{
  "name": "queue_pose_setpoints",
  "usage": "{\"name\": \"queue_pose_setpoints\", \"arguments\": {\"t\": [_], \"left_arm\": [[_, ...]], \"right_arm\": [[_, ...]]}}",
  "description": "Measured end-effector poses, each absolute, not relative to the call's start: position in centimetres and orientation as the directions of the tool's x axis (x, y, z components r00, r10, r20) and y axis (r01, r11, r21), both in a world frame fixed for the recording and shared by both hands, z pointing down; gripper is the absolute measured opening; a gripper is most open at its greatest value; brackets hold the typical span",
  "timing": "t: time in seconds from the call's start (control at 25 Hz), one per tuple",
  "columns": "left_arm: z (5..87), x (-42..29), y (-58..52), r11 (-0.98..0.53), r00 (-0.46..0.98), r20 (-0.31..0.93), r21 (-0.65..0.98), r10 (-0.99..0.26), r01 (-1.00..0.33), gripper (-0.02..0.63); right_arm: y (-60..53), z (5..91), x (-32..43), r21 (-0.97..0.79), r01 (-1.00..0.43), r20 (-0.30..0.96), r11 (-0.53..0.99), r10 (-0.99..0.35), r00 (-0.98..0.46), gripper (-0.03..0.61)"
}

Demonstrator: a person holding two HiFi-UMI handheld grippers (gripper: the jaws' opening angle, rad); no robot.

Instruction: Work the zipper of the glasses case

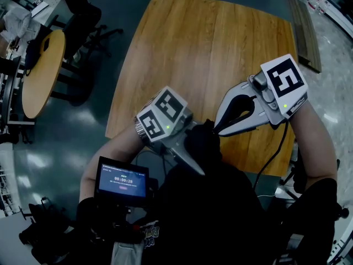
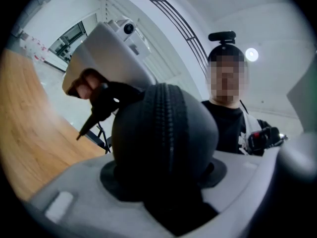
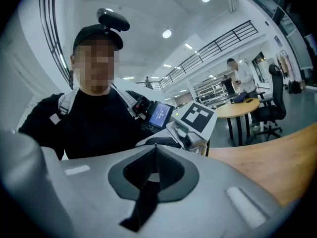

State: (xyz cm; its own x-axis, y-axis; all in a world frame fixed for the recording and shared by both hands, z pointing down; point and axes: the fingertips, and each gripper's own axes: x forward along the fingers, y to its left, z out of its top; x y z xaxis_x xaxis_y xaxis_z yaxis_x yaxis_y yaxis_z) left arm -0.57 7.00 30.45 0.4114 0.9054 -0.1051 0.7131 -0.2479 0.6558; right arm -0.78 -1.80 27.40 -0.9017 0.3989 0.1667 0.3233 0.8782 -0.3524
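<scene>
The left gripper (image 2: 166, 172) has its fingers (image 2: 64, 195) spread wide, and they are grasping the black glasses case (image 2: 133, 133) by its two sides. The rounded end of the case stands up between them, with the zipper teeth (image 2: 166, 118) running down its middle. The right gripper (image 3: 153, 150) is clenched (its fingers meet fully) on the small black zipper pull (image 2: 105, 99), just beside the top of the case. The case is held in the air over the near edge of the wooden desk (image 1: 209, 48), close to the person's body.
</scene>
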Motion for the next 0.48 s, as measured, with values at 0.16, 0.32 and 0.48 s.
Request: {"name": "queue_pose_setpoints", "arguments": {"t": [0.16,0.32,0.48], "left_arm": [[30.0,-0.6,6.7,-0.270,0.429,-0.094,0.653,0.899,0.708,0.253],[29.3,-1.0,6.3,-0.321,0.476,-0.100,0.617,0.874,0.718,0.252],[30.3,-1.0,5.8,-0.531,0.551,0.112,0.476,0.827,0.700,0.252]], "right_arm": [[-1.4,26.8,-0.8,-0.322,0.318,0.149,0.892,0.379,-0.913,0.005],[-1.6,26.1,-0.4,-0.306,0.240,0.128,0.921,0.290,-0.948,0.008],[-2.6,25.0,0.3,-0.274,0.124,0.011,0.954,0.132,-0.991,0.088]]}}
